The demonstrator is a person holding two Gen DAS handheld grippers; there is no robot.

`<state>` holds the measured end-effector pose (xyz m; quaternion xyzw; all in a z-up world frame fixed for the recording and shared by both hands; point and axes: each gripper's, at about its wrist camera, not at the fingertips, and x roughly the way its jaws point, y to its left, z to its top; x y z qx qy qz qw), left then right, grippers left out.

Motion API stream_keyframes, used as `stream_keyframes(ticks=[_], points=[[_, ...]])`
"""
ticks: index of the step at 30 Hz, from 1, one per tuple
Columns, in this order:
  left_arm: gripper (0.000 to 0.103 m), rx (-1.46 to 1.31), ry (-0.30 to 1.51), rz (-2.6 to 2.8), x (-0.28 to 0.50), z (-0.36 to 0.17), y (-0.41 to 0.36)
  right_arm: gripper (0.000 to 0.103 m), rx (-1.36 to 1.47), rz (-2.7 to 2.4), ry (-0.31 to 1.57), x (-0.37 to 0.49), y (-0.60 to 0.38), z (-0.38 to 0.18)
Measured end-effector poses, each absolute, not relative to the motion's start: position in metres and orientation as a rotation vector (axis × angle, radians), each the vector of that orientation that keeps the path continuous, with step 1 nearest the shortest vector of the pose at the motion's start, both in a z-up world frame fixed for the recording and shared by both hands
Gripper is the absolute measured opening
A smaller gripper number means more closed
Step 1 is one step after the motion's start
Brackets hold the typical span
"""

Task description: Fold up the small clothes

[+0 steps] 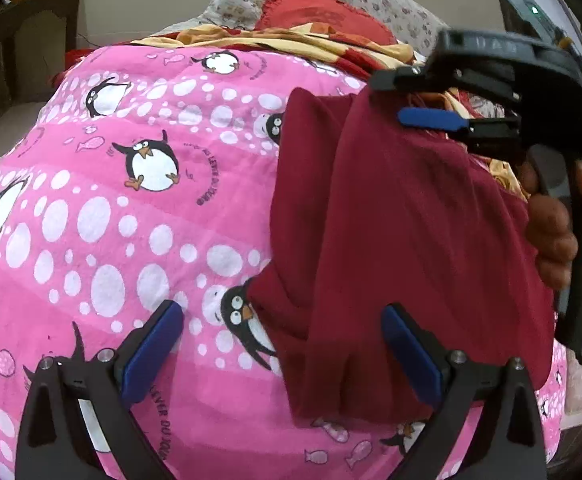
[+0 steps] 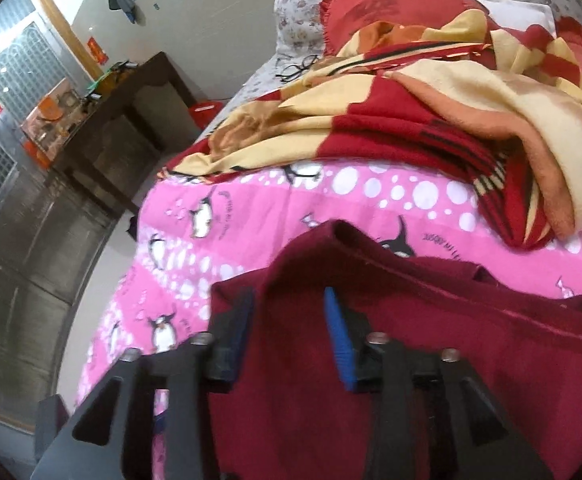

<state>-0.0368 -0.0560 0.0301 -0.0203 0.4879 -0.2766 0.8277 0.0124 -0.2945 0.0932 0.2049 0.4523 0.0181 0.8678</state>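
Note:
A dark red garment lies partly folded on the pink penguin blanket. My left gripper is open just above the garment's near left edge, holding nothing. My right gripper shows in the left wrist view at the garment's far right corner, its jaws partly open around the raised cloth edge. In the right wrist view the right gripper stands open with a hump of the red garment between the fingers, not pinched.
A red and yellow blanket is heaped at the far side of the bed, with a red frilled cushion and floral pillows behind. A dark wooden cabinet stands left of the bed. Eyeglasses lie on the sheet.

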Motion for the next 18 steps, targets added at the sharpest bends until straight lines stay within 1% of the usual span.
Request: stream_keyframes(ticks=[1, 4, 7, 9, 10, 11, 13, 15, 16, 17, 18], points=[[0.102, -0.042, 1.033, -0.589, -0.037, 0.030, -0.056, 0.061, 0.421, 0.040, 0.959, 0.014, -0.290, 0.093], [0.102, -0.042, 1.028, -0.600, -0.039, 0.030, -0.057, 0.062, 0.373, 0.044, 0.999, 0.027, -0.270, 0.092], [0.102, -0.044, 1.028, -0.603, -0.039, 0.029, -0.056, 0.070, 0.272, 0.011, 1.065, 0.042, -0.244, 0.083], [0.102, -0.047, 1.025, -0.602, -0.040, 0.029, -0.055, 0.081, 0.157, -0.050, 1.102, 0.053, -0.223, 0.074], [0.102, -0.045, 1.023, -0.602, -0.040, 0.029, -0.055, 0.089, 0.104, -0.063, 1.108, 0.056, -0.213, 0.070], [0.102, -0.042, 1.022, -0.603, -0.041, 0.029, -0.056, 0.091, 0.052, -0.077, 1.114, 0.058, -0.204, 0.066], [0.102, -0.039, 1.020, -0.605, -0.042, 0.028, -0.055, 0.090, -0.031, -0.107, 1.116, 0.058, -0.194, 0.061], [0.102, -0.038, 1.021, -0.606, -0.042, 0.028, -0.056, 0.078, -0.056, -0.111, 1.098, 0.054, -0.195, 0.061], [0.102, -0.038, 1.021, -0.606, -0.042, 0.029, -0.056, 0.061, -0.059, -0.124, 1.084, 0.050, -0.200, 0.063], [0.102, -0.039, 1.021, -0.604, -0.042, 0.029, -0.056, 0.049, -0.044, -0.121, 1.077, 0.047, -0.208, 0.066], [0.102, -0.039, 1.021, -0.602, -0.041, 0.030, -0.057, 0.043, -0.021, -0.106, 1.073, 0.044, -0.214, 0.069]])
